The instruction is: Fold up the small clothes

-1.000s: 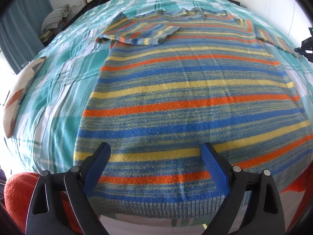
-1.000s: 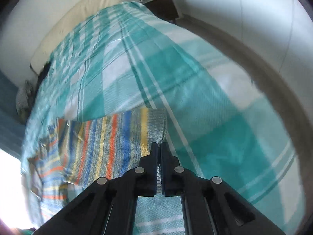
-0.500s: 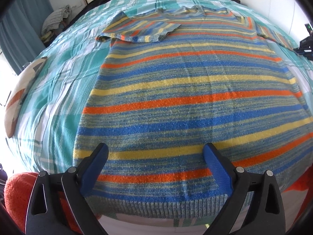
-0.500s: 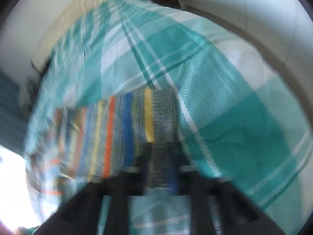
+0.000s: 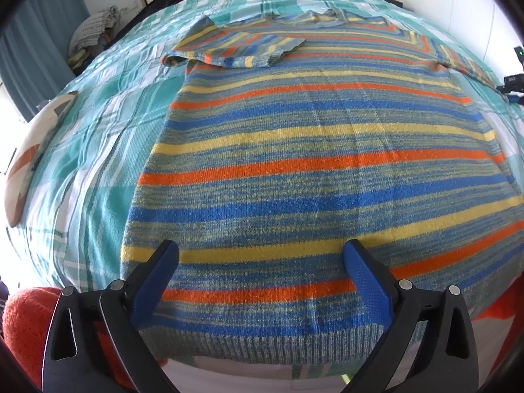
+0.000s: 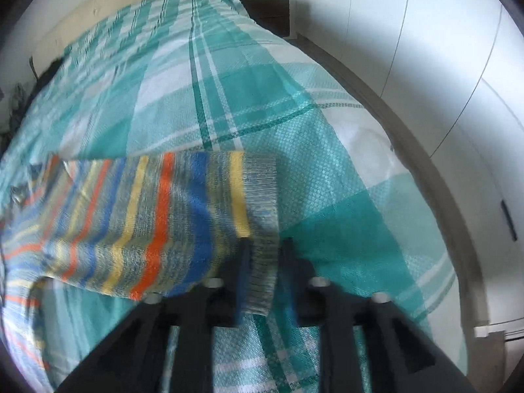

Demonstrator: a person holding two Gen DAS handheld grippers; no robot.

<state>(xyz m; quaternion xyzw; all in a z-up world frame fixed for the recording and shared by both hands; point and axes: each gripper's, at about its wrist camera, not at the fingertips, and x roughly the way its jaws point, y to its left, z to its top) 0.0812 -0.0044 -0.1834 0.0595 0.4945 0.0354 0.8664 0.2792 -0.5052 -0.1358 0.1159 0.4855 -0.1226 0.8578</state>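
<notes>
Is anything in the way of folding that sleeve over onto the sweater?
Nothing visible is. The right tongs grip the sleeve by its cuff, and the sweater lies flat on the bedspread, with only the other sleeve folded onto it.

1 striped sweater (image 5: pixel 314 170), 1 bedspread (image 5: pixel 98 150), 2 tongs (image 5: pixel 260 262) (image 6: pixel 263 245) (1 per hand), 1 pillow (image 5: pixel 29 150).

Plaid bed (image 5: pixel 98 137), white walls (image 6: pixel 409 49), perhaps curtain (image 5: pixel 29 52)
</notes>
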